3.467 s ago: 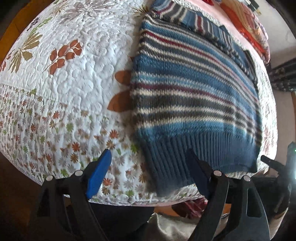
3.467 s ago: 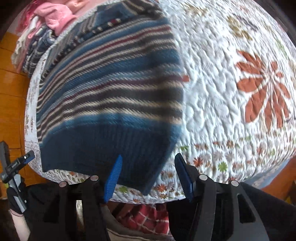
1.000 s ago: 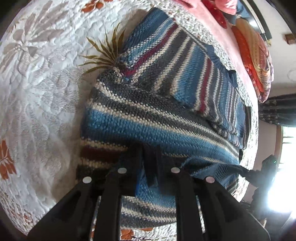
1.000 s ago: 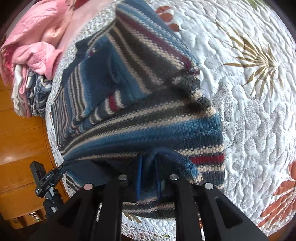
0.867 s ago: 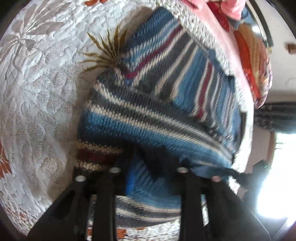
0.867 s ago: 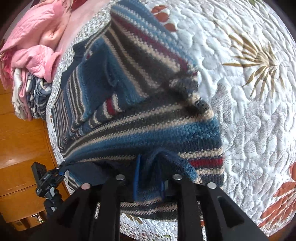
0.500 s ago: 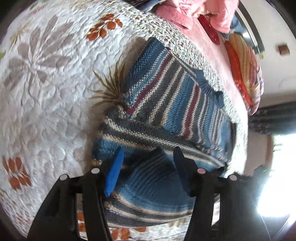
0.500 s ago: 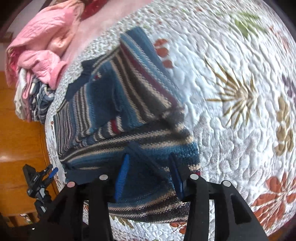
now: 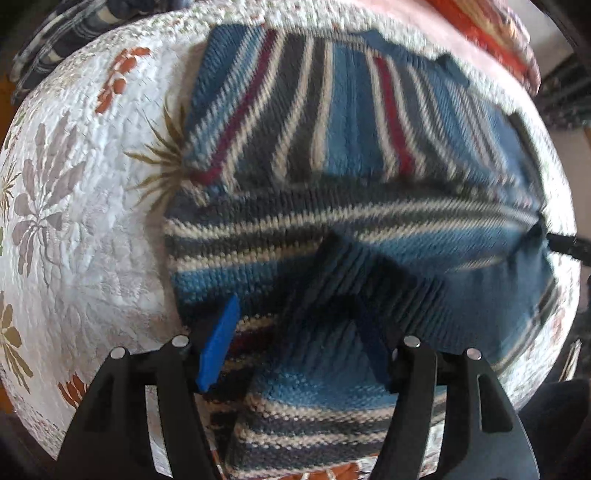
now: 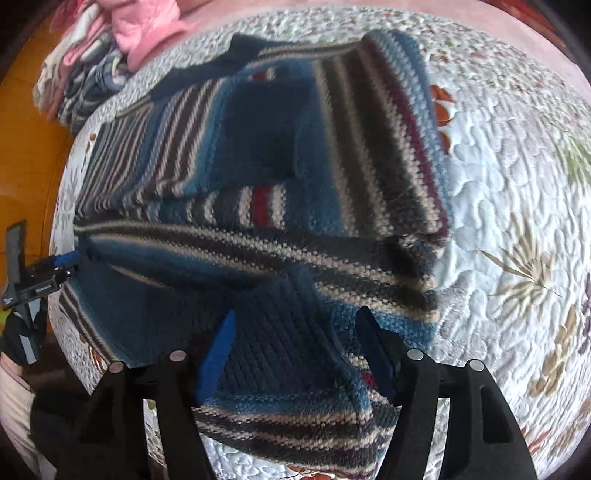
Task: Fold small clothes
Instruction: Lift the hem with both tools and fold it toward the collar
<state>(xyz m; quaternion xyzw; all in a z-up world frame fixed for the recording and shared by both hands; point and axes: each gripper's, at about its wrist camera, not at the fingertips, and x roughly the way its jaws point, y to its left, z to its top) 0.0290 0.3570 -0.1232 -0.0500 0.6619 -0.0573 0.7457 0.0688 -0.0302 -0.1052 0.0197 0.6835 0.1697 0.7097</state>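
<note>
A blue knitted sweater (image 9: 351,155) with grey, cream and dark red stripes lies on the quilted bed, its ribbed hem (image 9: 369,295) folded up over its middle. In the left wrist view my left gripper (image 9: 295,343) is open just above the folded hem, blue pads apart, holding nothing. The right wrist view shows the same sweater (image 10: 295,166) with the hem flap (image 10: 288,332) lying between the spread fingers of my open right gripper (image 10: 295,350). The left gripper (image 10: 37,280) also shows at that view's left edge.
A white quilt (image 9: 85,206) with leaf and flower prints covers the bed. A pile of pink and checked clothes (image 10: 110,40) sits at the far left, orange-red bedding (image 9: 487,33) at the far right. Orange wooden floor (image 10: 26,147) shows beyond the bed's edge.
Both grippers carried the hem up over the sweater's body, then opened and let it go. The hem now rests folded on the sweater, and both grippers have drawn back slightly.
</note>
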